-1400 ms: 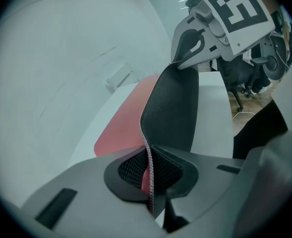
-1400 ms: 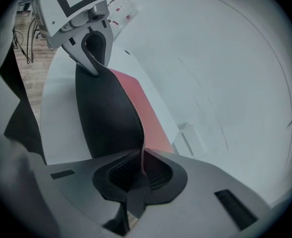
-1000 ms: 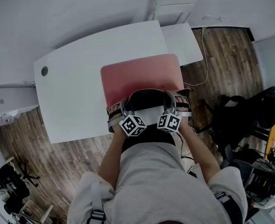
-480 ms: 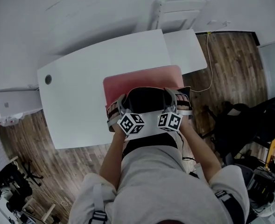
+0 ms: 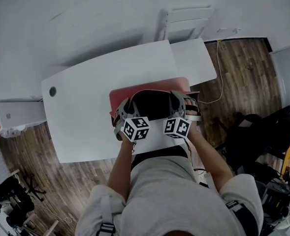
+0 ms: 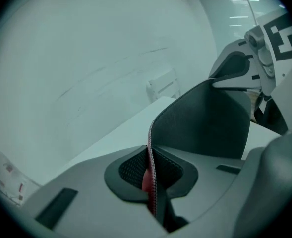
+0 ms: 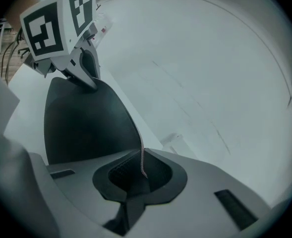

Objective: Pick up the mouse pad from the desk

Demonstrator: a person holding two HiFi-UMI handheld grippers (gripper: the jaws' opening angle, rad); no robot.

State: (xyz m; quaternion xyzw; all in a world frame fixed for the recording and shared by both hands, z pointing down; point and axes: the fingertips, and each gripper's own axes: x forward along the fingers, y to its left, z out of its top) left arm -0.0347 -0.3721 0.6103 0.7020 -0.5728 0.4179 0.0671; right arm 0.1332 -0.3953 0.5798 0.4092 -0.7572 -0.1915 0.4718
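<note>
Tongs clamped tight: left gripper (image 5: pixel 126 106) and right gripper (image 5: pixel 180 102) each pinch a near corner of the mouse pad (image 5: pixel 152 104), its near half curled up above the desk (image 5: pixel 85 112), black underside showing.

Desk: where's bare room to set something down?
Free: the desk's whole left half, between the cable hole and the mouse pad, and the back strip beyond the pad. Crowded: the near right, where the left gripper and right gripper pinch the pad's lifted edge.

The curled-up mouse pad (image 5: pixel 152 102) turns its black underside to you, hiding much of its pink top; at six o'clock your torso covers the bench (image 5: pixel 85 114) edge.
</note>
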